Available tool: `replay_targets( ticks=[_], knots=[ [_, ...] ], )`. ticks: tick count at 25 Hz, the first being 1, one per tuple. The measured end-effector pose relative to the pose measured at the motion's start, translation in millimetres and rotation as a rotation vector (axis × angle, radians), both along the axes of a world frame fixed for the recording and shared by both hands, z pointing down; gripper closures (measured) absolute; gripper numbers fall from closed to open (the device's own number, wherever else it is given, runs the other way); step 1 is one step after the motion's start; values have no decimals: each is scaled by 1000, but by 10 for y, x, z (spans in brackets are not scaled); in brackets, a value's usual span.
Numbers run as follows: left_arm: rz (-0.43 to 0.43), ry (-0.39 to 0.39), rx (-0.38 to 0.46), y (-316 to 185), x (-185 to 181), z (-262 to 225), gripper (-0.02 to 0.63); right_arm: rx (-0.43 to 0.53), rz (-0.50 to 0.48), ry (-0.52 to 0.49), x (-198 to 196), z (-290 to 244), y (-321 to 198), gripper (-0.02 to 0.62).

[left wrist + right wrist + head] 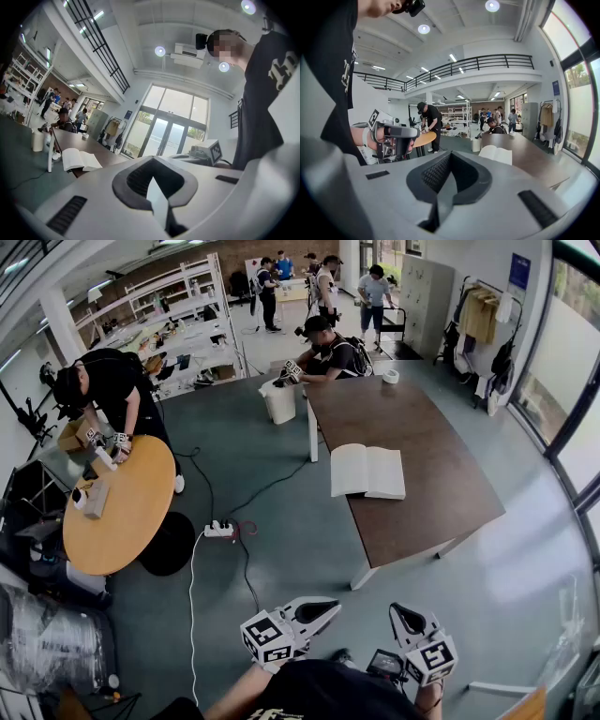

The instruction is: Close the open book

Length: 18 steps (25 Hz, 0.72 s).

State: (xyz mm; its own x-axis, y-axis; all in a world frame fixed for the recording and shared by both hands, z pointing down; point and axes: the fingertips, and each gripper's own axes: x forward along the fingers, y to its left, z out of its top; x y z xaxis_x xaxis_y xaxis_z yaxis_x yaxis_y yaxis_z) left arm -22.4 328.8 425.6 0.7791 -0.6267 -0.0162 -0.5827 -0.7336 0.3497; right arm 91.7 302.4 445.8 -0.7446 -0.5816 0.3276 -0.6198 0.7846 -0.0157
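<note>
Head view: open book (367, 472) is laid flat on far brown table (422, 418); left gripper (330, 606) and right gripper (400, 611) jaws are pressed together, empty

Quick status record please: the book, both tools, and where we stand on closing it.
book: open, pages up, lying flat on the brown table near its left edge in the head view
left tool: shut, empty, well short of the book
right tool: shut, empty, well short of the book
progress: closing not yet begun
</note>
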Motion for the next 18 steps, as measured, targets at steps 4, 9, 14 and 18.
replay_targets(
  ticks=[4, 9, 14, 18],
  knots=[
    [-7, -8, -4, -18, 156, 7, 600, 5, -17, 21, 188, 36, 4, 607],
    [4, -17, -5, -56, 378, 32, 600, -18, 26, -22, 361, -106, -29, 607],
    [18, -24, -10, -70, 656, 34, 600, -30, 77, -65, 719, -122, -72, 607],
    [27, -34, -2, -81, 866, 13, 600, -30, 77, -64, 948, -76, -63, 607]
  ],
)
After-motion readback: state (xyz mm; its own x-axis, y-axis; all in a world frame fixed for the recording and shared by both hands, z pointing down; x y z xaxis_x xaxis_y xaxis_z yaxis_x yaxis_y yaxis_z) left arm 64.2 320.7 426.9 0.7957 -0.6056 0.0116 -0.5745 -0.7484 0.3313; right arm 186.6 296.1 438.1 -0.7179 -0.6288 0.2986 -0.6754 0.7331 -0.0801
